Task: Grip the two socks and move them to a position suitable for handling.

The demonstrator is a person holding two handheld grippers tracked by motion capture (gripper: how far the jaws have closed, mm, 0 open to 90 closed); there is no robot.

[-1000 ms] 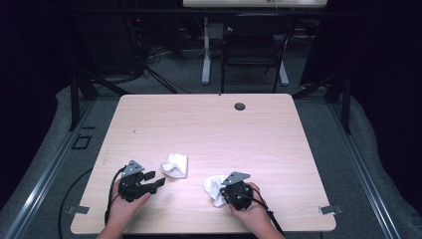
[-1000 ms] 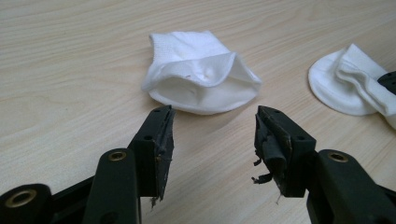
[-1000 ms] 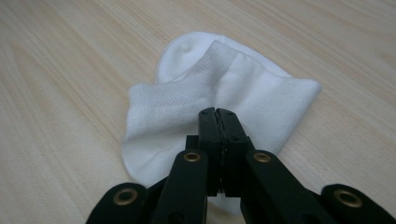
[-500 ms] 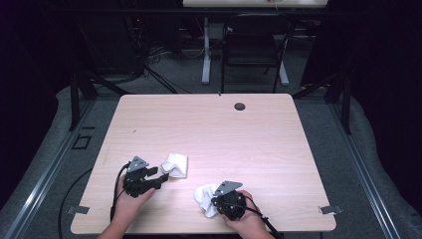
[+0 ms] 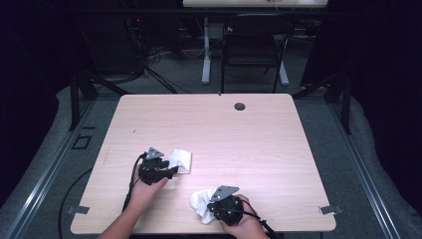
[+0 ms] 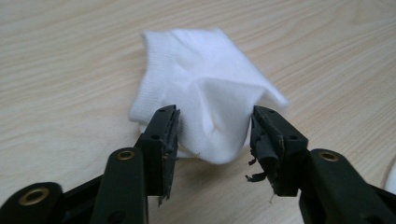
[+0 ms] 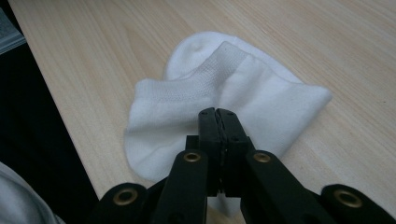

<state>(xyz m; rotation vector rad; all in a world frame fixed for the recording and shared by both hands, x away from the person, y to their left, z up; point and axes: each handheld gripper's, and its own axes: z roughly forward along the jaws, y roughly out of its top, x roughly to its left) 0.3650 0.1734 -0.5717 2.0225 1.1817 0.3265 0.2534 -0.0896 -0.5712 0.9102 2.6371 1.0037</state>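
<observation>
Item: two white socks on wood table [image 5: 278, 149], L gripper [image 6: 212, 128] gaping w/ jaws straddling folded sock [image 6: 210, 88], R gripper [image 7: 217, 114] pinching near-edge sock [image 7: 261, 102]; advice: L should be closing squarely on the raised fold, not bare table.

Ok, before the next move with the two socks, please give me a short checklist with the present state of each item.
1. Left gripper open around the left sock: ok.
2. Left jaws already closed on it: not ok.
3. Right gripper shut on the right sock: ok.
4. Right sock lifted off the table: cannot tell.
5. Socks apart, not tangled: ok.
</observation>
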